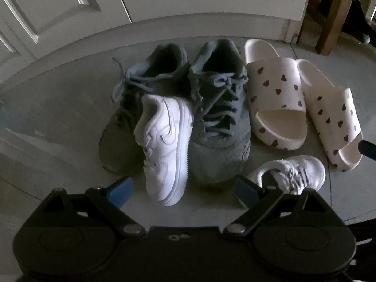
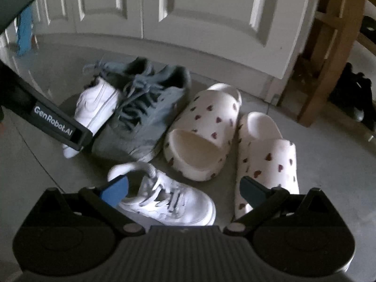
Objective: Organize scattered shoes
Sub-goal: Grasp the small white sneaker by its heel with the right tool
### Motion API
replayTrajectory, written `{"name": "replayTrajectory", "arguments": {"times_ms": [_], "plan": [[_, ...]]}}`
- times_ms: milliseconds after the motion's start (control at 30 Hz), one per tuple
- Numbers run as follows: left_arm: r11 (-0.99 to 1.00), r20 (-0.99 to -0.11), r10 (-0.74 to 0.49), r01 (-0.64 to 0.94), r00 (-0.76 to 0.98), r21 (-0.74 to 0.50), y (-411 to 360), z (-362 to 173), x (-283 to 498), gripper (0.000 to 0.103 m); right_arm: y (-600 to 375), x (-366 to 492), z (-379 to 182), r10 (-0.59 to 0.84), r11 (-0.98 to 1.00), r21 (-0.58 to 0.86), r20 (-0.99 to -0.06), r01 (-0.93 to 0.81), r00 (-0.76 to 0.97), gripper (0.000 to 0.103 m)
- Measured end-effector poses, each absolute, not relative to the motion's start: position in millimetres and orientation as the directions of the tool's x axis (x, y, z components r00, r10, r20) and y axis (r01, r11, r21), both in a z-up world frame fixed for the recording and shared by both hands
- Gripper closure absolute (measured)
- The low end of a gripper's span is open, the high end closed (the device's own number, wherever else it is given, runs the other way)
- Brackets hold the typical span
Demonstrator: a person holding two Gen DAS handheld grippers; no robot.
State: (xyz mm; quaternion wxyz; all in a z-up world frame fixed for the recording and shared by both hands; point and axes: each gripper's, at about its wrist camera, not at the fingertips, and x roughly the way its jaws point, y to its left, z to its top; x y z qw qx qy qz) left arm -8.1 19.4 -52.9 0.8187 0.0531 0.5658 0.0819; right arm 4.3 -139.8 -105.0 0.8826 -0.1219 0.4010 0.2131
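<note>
The left gripper (image 1: 183,189) has its blue-padded fingers spread wide with nothing between them, poised over the toe of a small white sneaker (image 1: 164,145). That sneaker is smooth, leather-like, with a thick ridged sole; it lies tipped on its side across the gap between two grey sneakers. The left grey sneaker (image 1: 141,89) is largely covered by it, only the padded collar, loose laces and a dark toe showing. The right grey sneaker (image 1: 218,117) looks suede-like, fuzzy at the toe, with flat pale-blue laces.

To their right lie two cream foam slides, moulded, rounded and dotted with dark hearts: the near slide (image 1: 275,103) touches the grey sneaker, and the far slide (image 1: 333,122) overlaps its heel edge.

The right gripper (image 2: 184,190) is equally wide apart and empty, straddling a second small white sneaker (image 2: 169,199) whose heel sits behind one blue pad (image 2: 115,188).

All rest on a smooth grey floor (image 1: 58,117) before white panelled doors (image 1: 188,0). A wooden frame (image 2: 329,58) stands at right; the dark shapes behind it are too dim to identify
</note>
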Motion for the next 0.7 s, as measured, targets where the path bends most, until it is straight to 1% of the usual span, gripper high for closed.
{"name": "replayTrajectory", "arguments": {"times_ms": [167,300,467,633,667,700], "plan": [[0.983,-0.929,0.182,-0.077,0.322,0.166,26,-70,-17,0.008,-132,9,-111,0.275,0.887,-0.022,-0.777,-0.461,0.566,0.001],[0.985,-0.942,0.169,-0.084,0.289,0.151,32,-84,-22,0.008,-125,10,-114,0.261,0.882,-0.049,-0.779,-0.469,0.57,0.001],[0.982,-0.946,0.19,-0.065,0.264,0.179,34,-96,-25,0.008,-120,15,-120,0.241,0.878,-0.069,-0.792,-0.475,0.56,0.002],[0.985,-0.953,0.173,-0.069,0.248,0.16,36,-104,-22,0.008,-111,23,-123,0.241,0.87,-0.073,-0.8,-0.488,0.549,0.003],[0.984,-0.954,0.176,-0.069,0.244,0.164,35,-105,-20,0.008,-109,25,-125,0.239,0.867,-0.076,-0.804,-0.493,0.545,0.004],[0.984,-0.953,0.179,-0.068,0.245,0.167,35,-107,-19,0.008,-108,26,-127,0.235,0.864,-0.081,-0.808,-0.496,0.54,0.007]]}}
